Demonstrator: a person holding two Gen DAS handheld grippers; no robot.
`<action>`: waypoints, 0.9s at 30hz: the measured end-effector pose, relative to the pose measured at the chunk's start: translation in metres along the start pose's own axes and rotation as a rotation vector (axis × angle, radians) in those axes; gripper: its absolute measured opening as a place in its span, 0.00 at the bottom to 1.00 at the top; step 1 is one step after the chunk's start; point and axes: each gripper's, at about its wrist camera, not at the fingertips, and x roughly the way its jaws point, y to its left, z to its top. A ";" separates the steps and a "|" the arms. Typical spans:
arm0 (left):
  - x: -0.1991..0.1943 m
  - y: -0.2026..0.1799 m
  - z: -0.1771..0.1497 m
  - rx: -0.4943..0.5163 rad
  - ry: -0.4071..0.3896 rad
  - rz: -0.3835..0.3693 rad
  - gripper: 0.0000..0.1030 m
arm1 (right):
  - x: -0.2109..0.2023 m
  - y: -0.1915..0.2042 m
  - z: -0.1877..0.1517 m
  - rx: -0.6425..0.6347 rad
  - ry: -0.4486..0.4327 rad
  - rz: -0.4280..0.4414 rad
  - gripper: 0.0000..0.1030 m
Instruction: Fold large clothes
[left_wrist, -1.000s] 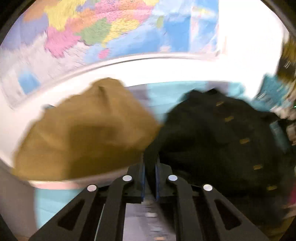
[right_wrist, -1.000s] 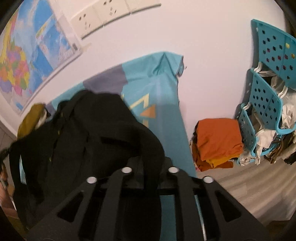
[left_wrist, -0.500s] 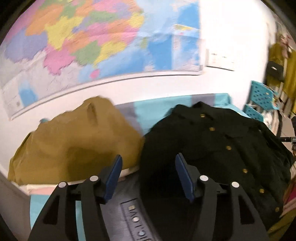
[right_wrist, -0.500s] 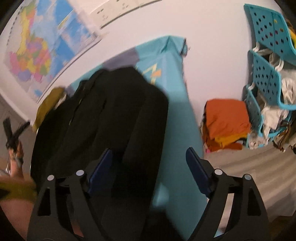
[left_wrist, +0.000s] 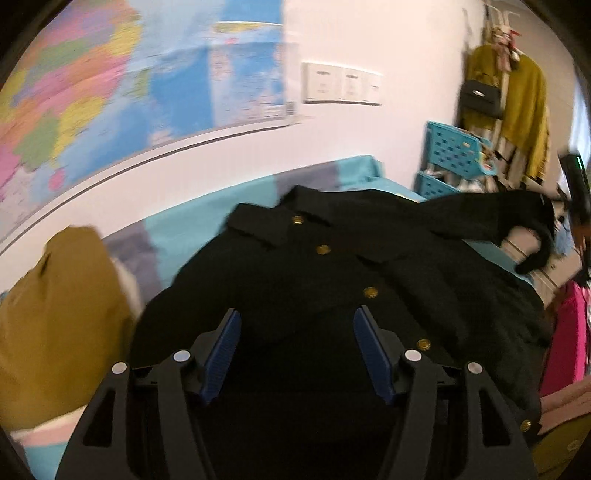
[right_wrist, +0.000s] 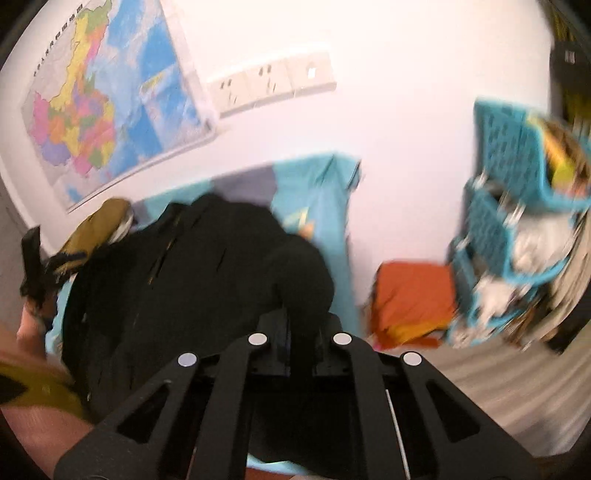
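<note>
Black coat spread front up over a turquoise sheet, gold buttons in a row down its middle. To the left of the coat, touching its edge, a mustard garment in a heap. Behind the coat, on the wall, a coloured map and a row of white sockets. To the right of the coat, blue baskets, and near them in the right wrist view an orange folded pile on the floor.

Left gripper above the lower part of the coat, jaws well apart, blue pads free of the cloth, nothing held. Right gripper pinched tight on a fold of the coat's sleeve, jaws just closed on it, the sleeve lifted up from the right side of the coat and hanging dark in the left wrist view.
</note>
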 end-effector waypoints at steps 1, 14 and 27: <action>0.002 -0.006 0.003 0.018 -0.002 -0.018 0.61 | -0.002 0.009 0.017 -0.026 0.000 0.002 0.06; 0.007 -0.018 0.015 0.040 -0.049 -0.187 0.67 | 0.104 0.224 0.078 -0.457 0.238 0.267 0.14; 0.028 -0.017 -0.005 0.009 0.033 -0.314 0.73 | 0.155 0.190 0.074 -0.168 0.201 0.374 0.56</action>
